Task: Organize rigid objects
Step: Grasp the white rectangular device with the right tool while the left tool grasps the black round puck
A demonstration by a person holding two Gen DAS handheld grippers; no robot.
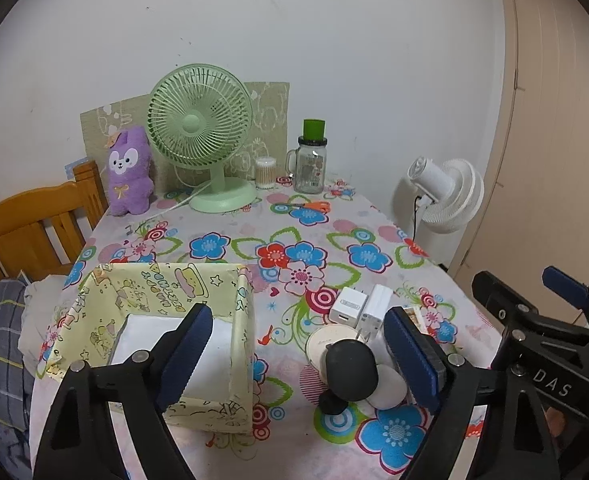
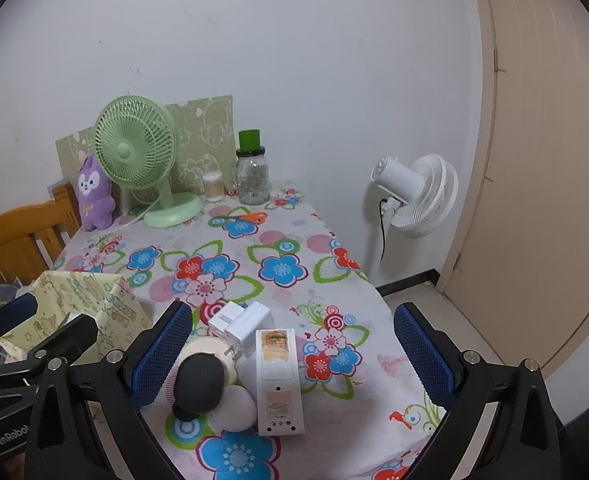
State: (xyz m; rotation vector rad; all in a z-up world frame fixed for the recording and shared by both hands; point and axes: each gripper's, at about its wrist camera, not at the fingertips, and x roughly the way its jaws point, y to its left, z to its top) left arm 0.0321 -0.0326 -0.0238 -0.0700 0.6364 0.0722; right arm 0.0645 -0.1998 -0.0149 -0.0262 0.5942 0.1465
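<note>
I've got both claws hovering over the floral tablecloth [image 2: 278, 240], nothing gripped. Left gripper [image 1: 294, 354] is spread wide, its left pad above the yellow fabric box [image 1: 214, 284], right pad by the clutter pile. Right gripper [image 2: 294, 356] is also wide open, jaws straddling the pile w/o touching it, as far as I can tell.

Pile sits at the near edge, just right of the box: dark oval gadget [image 2: 198, 380] lying on a cream round disc [image 2: 204, 348], white round puck [image 2: 236, 408] touching it in front, long white rectangular device [image 2: 279, 384] flat beside them, two white chargers [image 1: 364, 304] side by side just behind. Box holds a white flat item [image 1: 150, 332]; can't tell what it is.

Far end: green desk fan [image 1: 200, 128], purple plush [image 1: 128, 172], glass jar w/ green lid [image 1: 310, 160], cotton swab tub [image 1: 265, 172], orange scissors [image 2: 250, 217].
</note>
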